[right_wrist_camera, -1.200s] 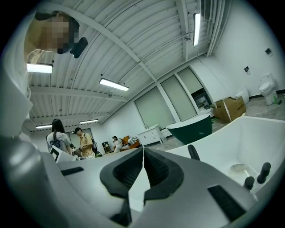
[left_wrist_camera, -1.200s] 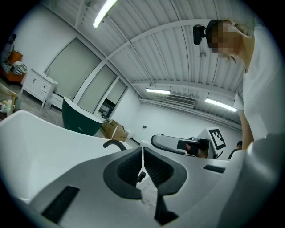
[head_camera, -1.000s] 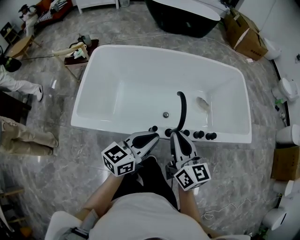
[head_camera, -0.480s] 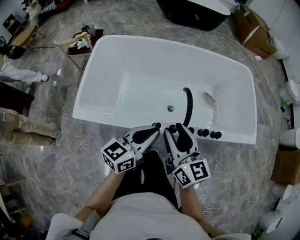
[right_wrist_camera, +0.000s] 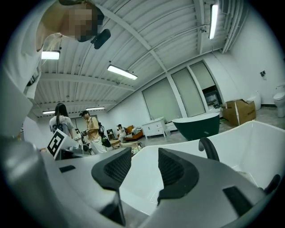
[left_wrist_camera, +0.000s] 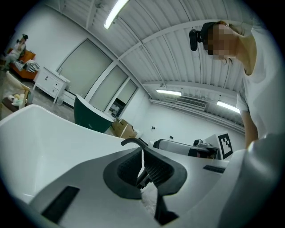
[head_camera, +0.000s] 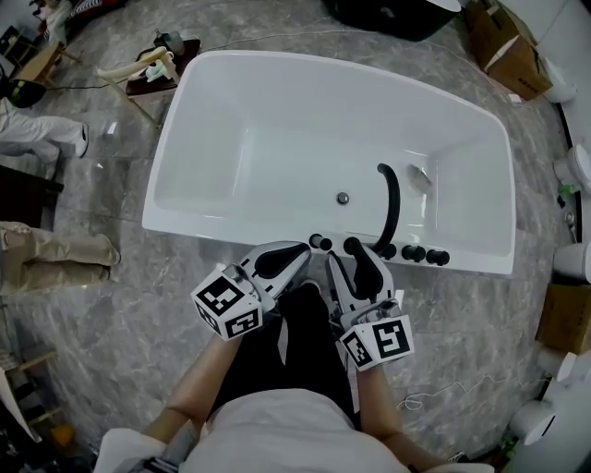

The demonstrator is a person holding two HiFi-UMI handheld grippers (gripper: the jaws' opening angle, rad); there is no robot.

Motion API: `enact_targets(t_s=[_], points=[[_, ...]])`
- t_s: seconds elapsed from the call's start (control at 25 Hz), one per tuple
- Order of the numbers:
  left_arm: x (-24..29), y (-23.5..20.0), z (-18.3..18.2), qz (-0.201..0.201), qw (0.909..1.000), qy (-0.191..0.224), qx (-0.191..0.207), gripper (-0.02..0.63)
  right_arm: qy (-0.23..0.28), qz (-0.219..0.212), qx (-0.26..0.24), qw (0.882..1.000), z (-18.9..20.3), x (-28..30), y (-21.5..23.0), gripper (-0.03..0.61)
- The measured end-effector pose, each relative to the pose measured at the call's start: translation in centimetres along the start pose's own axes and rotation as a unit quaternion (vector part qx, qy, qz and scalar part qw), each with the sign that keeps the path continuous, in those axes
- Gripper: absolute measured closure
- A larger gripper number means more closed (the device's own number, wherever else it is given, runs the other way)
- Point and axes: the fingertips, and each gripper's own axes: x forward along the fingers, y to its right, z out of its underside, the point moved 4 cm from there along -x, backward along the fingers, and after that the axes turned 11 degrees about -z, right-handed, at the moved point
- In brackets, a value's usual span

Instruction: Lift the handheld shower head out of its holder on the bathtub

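Note:
A white bathtub (head_camera: 231, 69) fills the middle of the head view. A black curved spout (head_camera: 389, 199) rises from its near rim, beside a row of black fittings (head_camera: 414, 253); which one is the handheld shower head I cannot tell. My right gripper (head_camera: 354, 251) hovers at that rim, just left of the spout's base. Its jaws have just opened and stand apart with nothing between them (right_wrist_camera: 140, 160). The spout (right_wrist_camera: 208, 149) shows to its right. My left gripper (head_camera: 297, 252) sits beside it, pads together and empty (left_wrist_camera: 142, 153), with the spout (left_wrist_camera: 133, 141) just beyond.
A person's trousered legs (head_camera: 55, 249) lie at the left. A stool with clutter (head_camera: 152, 65) stands by the tub's far left corner. Cardboard boxes (head_camera: 512, 55) and white toilets (head_camera: 577, 166) line the right. A dark tub (head_camera: 397, 14) is behind. People (right_wrist_camera: 91, 129) stand far off.
The right gripper's jaws went from closed to wide open. Both grippers moved forward and down toward the tub's near rim and its fittings.

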Motion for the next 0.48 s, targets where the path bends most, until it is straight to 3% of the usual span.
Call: enact_targets(t_s=[0.48], points=[[1.1,-3.4,3.3,-0.006,0.9994,-0.025,-0.022,0.594,-0.05,0.015,-0.002,0.999,4.6,2.0,1.8,0.4]])
